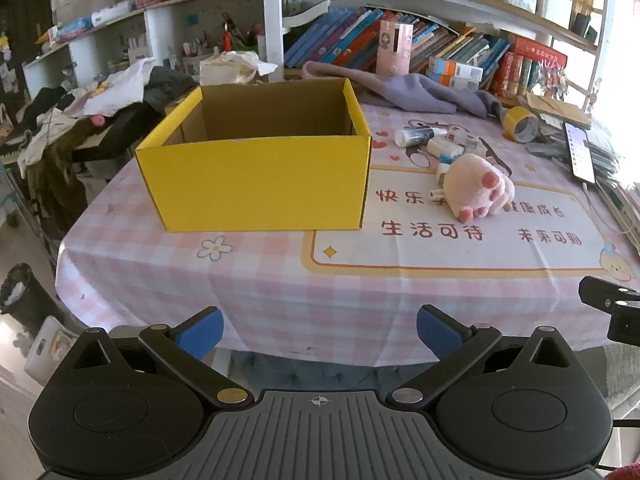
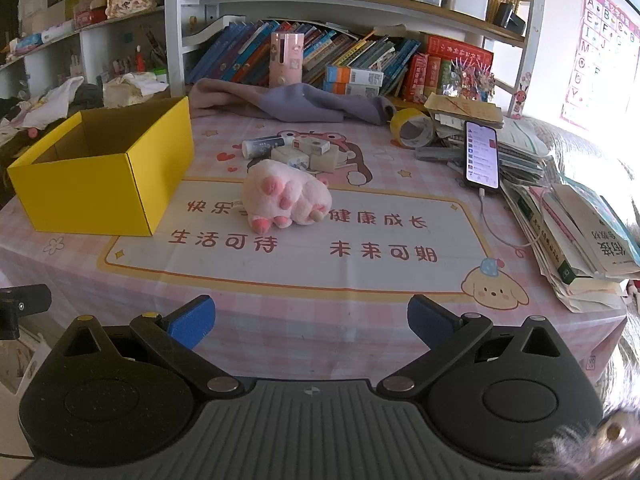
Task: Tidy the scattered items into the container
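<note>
Both hand-held grippers hover at the near edge of the surface (image 2: 280,320), pads spread wide with nothing between them: the left hand-held gripper (image 1: 319,330) faces the yellow cardboard box (image 1: 256,184), the right hand-held gripper (image 2: 311,322) faces the scattered items. Beyond it the pink plush paw (image 2: 288,196) lies just right of the box, apart from it. It looks soft, light and squashy, so a pinch across its thick middle should hold. Behind the paw sit a small tube (image 2: 262,146) and little white packets (image 2: 310,154), likely stiff, light and easily nudged; grip those across their short sides.
</note>
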A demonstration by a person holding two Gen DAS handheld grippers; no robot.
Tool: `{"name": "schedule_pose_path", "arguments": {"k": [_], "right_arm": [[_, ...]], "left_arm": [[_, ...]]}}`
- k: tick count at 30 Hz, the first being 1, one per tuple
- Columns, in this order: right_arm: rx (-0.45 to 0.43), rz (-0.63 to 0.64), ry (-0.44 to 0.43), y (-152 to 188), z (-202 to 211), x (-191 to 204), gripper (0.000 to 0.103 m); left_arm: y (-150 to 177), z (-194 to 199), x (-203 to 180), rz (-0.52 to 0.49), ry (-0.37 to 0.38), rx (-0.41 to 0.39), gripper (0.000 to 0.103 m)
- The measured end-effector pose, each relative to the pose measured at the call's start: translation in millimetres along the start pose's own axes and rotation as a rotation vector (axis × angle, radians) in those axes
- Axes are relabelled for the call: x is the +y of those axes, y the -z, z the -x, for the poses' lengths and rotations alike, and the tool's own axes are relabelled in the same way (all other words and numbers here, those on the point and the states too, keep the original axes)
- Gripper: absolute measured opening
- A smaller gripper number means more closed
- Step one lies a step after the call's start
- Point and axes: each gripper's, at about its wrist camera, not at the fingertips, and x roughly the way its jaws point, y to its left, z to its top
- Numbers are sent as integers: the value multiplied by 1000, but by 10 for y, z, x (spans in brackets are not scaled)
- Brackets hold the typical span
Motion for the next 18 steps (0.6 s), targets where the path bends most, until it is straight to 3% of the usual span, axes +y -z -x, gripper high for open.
{"name": "schedule_pose_path", "arguments": {"k": [18], "right_arm": [[-1,5,-2,-10,-19,41,103]], "left_arm": [[-5,-15,25,1,7,7,103]]}}
